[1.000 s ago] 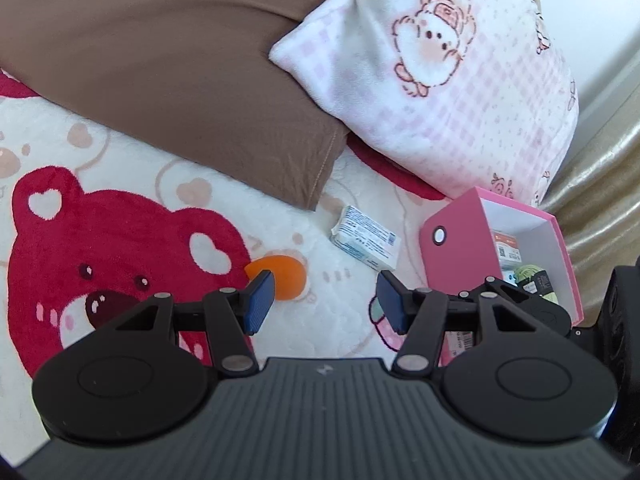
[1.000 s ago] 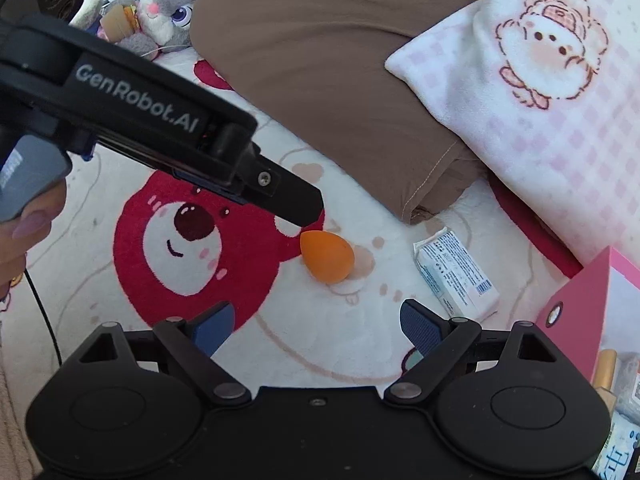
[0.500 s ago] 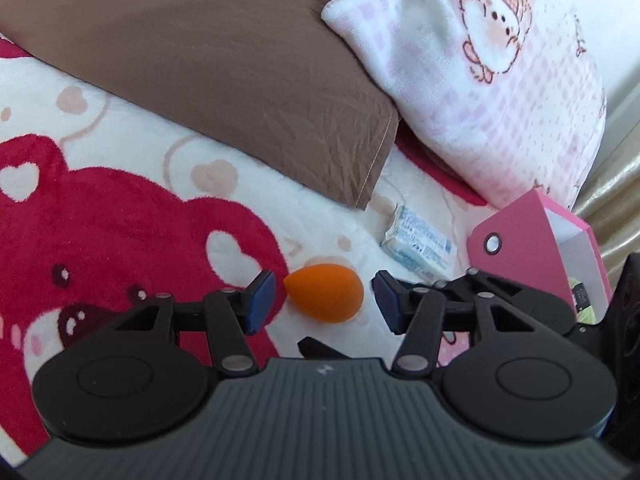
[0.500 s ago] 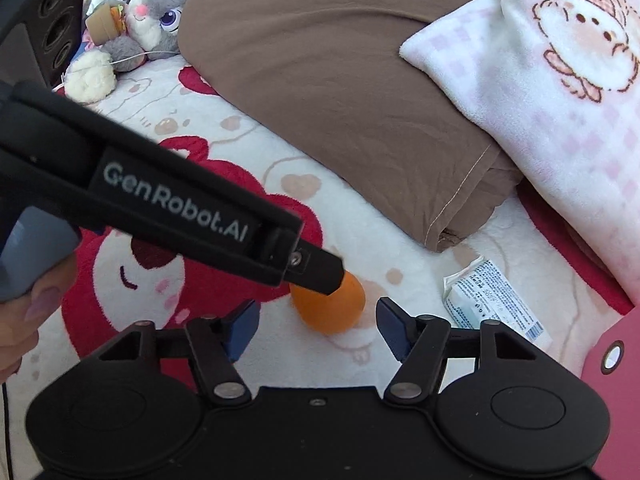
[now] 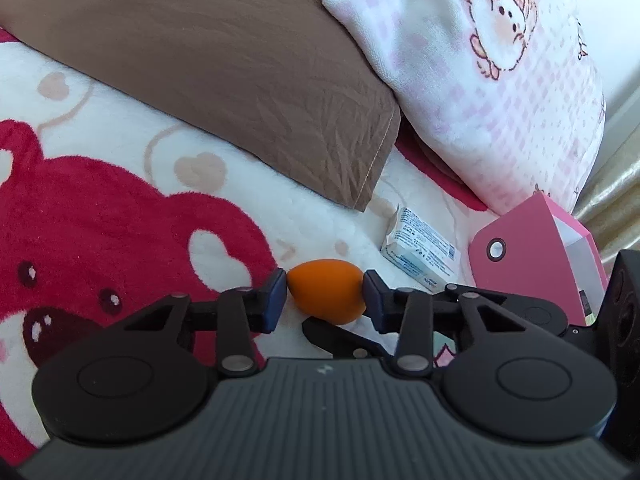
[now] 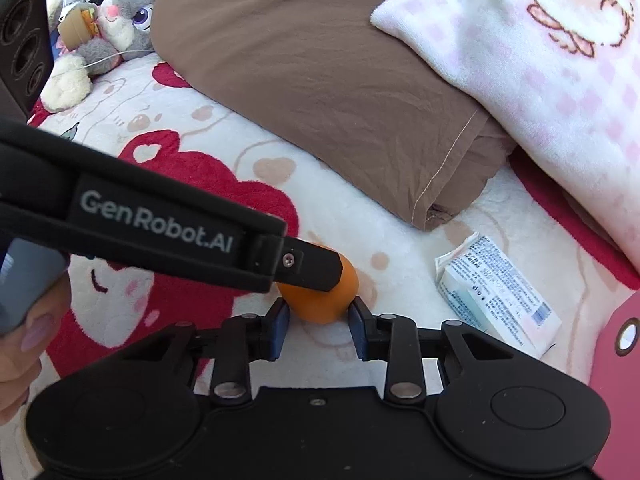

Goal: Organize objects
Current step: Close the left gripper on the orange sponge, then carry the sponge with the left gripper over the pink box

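With the orange sponge [image 5: 326, 296] lying long axis crosswise at lower centre on the bed [image 5: 320, 216], left gripper [image 5: 325, 294] pads pinch its ends; right gripper [image 6: 318, 316] brackets it, contact unclear.

A: Where does the left wrist view look from?
B: Low over the bed blanket [image 5: 120, 128], facing the brown pillow [image 5: 208, 60], close to the orange sponge [image 5: 326, 296].
A: And the right?
B: Also close, angled from the right; both share the sponge [image 6: 324, 300], the packet [image 6: 496, 300] and the pillows.
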A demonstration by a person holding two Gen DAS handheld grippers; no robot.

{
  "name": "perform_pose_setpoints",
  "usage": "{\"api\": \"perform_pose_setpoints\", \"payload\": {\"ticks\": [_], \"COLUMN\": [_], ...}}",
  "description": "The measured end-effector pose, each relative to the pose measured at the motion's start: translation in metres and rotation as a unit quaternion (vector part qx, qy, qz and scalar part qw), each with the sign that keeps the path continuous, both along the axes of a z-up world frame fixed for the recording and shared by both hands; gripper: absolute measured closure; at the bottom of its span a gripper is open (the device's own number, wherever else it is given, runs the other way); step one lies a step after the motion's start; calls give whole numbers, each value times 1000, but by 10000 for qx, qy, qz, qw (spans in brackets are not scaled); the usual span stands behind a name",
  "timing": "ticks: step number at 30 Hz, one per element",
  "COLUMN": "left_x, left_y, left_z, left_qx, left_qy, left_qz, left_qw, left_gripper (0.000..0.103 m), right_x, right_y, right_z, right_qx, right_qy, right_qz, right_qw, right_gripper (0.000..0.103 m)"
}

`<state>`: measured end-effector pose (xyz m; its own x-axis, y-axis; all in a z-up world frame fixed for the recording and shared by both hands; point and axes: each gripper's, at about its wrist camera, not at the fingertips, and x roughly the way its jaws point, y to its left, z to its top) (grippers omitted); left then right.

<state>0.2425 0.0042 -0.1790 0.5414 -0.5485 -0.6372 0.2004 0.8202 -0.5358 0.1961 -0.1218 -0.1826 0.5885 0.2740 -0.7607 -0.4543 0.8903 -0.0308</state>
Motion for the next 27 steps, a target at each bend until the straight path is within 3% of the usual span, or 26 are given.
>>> {"api": "perform_pose_setpoints", "payload": {"ticks": [9, 19, 27], "left_x": [-16, -53, -79], "left_y": [0, -16, -45], "left_z": [22, 82, 133], "left_qx": [-155, -126, -237], "left_qy": [27, 26, -179], "left_qz": [-241, -598, -936], "left_qw": [9996, 9981, 9952], "left_gripper": [70, 70, 70], "right_x": [-21, -71, -110], "right_y": [-19, -45, -70], "right_z": [19, 70, 114], "right_qx": [145, 90, -254], "right_qy": [-37, -264, -803], "right_qz": [-159, -156, -215], "right_qw": [9998, 9995, 9962], "right_gripper": [66, 66, 66]}}
